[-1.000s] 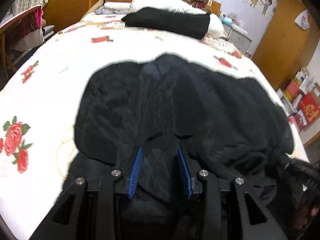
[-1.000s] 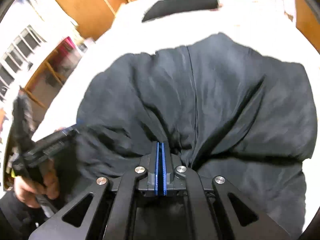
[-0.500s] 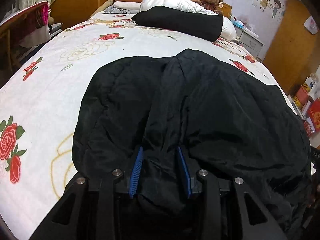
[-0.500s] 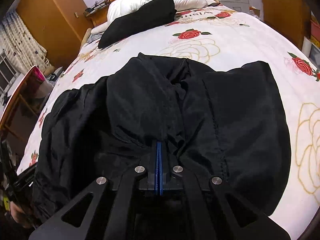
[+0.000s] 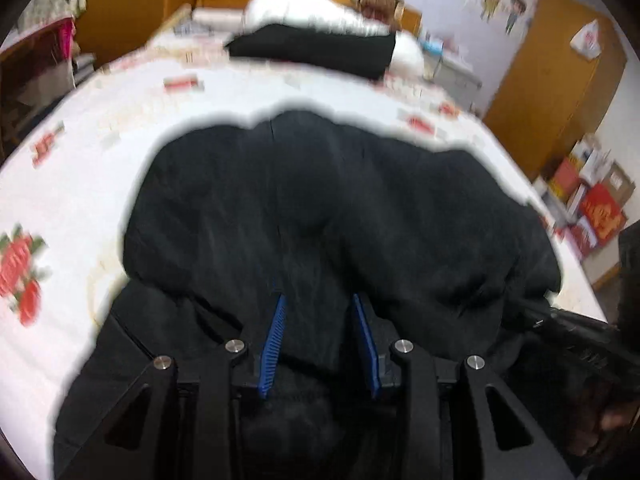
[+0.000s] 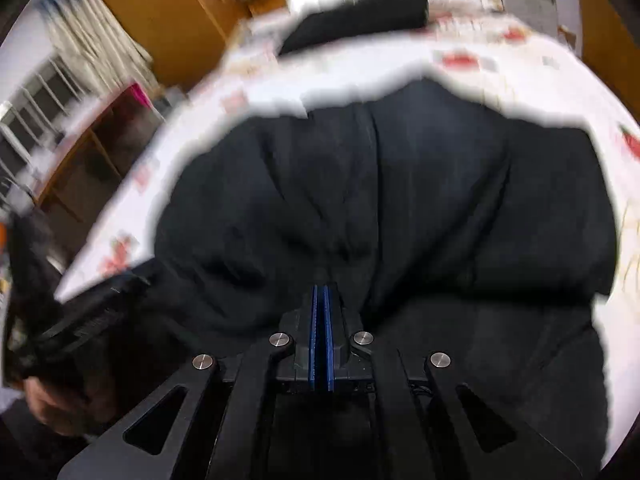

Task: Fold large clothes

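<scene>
While gripped by both hand-held grippers, black jacket (image 5: 340, 208) on bed (image 5: 72, 184).

Blurred: rose-print bed (image 5: 80, 184), wooden wardrobe (image 5: 552, 92), perhaps a window (image 6: 28, 120)

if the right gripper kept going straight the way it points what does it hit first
Most likely the black padded jacket itself: the right gripper is already shut on a fold of it, and bunched fabric fills the line ahead.

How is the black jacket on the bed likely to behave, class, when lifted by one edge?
The black jacket is probably floppy: it bunches into folds where the right tongs pinch it. Likely bulky rather than heavy, since it puffs up on the bedspread. Its smooth-looking fabric may slip.
</scene>
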{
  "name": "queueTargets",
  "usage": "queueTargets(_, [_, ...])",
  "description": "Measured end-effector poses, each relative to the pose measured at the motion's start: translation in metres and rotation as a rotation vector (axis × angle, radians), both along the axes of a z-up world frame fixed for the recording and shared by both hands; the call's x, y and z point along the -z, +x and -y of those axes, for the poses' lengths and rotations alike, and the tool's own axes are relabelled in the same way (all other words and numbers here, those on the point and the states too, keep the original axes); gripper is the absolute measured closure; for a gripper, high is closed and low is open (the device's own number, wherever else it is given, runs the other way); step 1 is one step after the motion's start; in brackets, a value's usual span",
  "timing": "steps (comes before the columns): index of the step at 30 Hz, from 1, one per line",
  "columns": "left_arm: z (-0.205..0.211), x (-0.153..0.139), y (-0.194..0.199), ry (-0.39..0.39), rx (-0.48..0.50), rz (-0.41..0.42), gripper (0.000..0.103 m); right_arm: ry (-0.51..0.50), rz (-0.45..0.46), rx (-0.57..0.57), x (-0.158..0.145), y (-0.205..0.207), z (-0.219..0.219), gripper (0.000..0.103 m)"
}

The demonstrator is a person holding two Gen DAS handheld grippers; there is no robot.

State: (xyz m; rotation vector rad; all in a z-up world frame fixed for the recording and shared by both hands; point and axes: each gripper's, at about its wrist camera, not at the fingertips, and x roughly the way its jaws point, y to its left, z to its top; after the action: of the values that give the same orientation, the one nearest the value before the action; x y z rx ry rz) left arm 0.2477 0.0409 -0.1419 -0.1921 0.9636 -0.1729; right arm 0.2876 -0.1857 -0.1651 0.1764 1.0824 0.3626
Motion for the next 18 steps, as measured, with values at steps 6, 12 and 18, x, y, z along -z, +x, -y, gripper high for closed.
queueTargets(6, [0.004,0.016,0.004,0.015,-0.004,-0.033,0.066,0.003,-0.056,0.026,0.024,0.009,0.004,0.103])
queueTargets(12, [0.012,0.003,0.0,0.061,-0.003,-0.045,0.066,-0.036,-0.049,0.026,0.002,-0.001,-0.007,0.101])
queueTargets(18, [0.014,-0.041,-0.04,0.059,-0.001,0.021,0.067,-0.063,0.053,0.03,-0.048,-0.042,-0.006,0.087])
